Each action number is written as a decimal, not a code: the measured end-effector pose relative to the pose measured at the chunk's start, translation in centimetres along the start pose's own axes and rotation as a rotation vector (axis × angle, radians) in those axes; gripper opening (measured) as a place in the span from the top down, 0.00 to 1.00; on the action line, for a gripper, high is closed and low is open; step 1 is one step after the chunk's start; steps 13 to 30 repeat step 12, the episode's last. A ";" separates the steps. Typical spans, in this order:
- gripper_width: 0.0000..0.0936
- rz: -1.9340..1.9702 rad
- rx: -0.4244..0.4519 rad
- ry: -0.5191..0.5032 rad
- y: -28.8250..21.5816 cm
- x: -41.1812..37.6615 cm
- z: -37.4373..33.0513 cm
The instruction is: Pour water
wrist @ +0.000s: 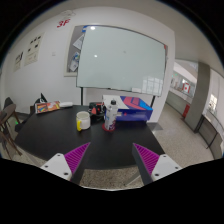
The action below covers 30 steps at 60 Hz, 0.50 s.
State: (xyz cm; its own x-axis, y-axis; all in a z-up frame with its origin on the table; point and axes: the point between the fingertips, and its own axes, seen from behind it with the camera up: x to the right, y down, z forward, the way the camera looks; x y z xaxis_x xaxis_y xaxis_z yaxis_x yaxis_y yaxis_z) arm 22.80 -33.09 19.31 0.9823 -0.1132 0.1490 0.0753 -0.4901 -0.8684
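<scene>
A clear plastic water bottle (111, 115) with a pale cap stands upright on the dark round table (60, 135), beyond my fingers and a little right of their middle. A yellow cup (83, 121) stands on the table just left of the bottle. My gripper (111, 157) is open and empty, held back from the table's near edge, its two magenta pads (73, 157) wide apart. Nothing is between the fingers.
A blue and white box (134, 108) lies on the table behind the bottle. A small box (45, 105) sits at the table's far left, with a chair (9, 122) beside it. A whiteboard (118, 58) hangs on the far wall. Speckled floor (110, 178) lies below my fingers.
</scene>
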 end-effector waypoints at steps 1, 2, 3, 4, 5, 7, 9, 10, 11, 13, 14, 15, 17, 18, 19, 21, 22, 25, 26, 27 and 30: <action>0.10 -0.001 0.003 0.000 -0.1 0.0 -0.1; 0.10 -0.002 0.004 -0.001 -0.3 0.2 -0.1; 0.10 0.001 0.003 0.000 -0.3 0.1 -0.2; 0.09 0.007 0.001 -0.001 -0.3 0.1 -0.4; 0.10 0.015 0.000 -0.004 -0.3 0.0 -0.5; 0.10 0.030 0.005 -0.010 -0.3 -0.2 -0.6; 0.10 0.037 0.009 -0.017 -0.4 -0.4 -0.6; 0.10 0.040 0.008 -0.021 -0.4 -0.4 -0.6; 0.10 0.043 0.005 -0.024 -0.4 -0.5 -0.6; 0.10 0.046 0.002 -0.027 -0.3 -0.5 -0.6; 0.10 0.046 0.002 -0.027 -0.3 -0.5 -0.6; 0.10 0.046 0.002 -0.027 -0.3 -0.5 -0.6; 0.10 0.046 0.002 -0.027 -0.3 -0.5 -0.6; 0.10 0.046 0.002 -0.027 -0.3 -0.5 -0.6; 0.10 0.046 0.002 -0.027 -0.3 -0.5 -0.6; 0.10 0.046 0.002 -0.027 -0.3 -0.5 -0.6; 0.10 0.046 0.002 -0.027 -0.3 -0.5 -0.6; 0.10 0.046 0.002 -0.027 -0.3 -0.5 -0.6; 0.10 0.046 0.002 -0.027 -0.3 -0.5 -0.6; 0.10 0.046 0.002 -0.027 -0.3 -0.5 -0.6; 0.10 0.046 0.002 -0.027 -0.3 -0.5 -0.6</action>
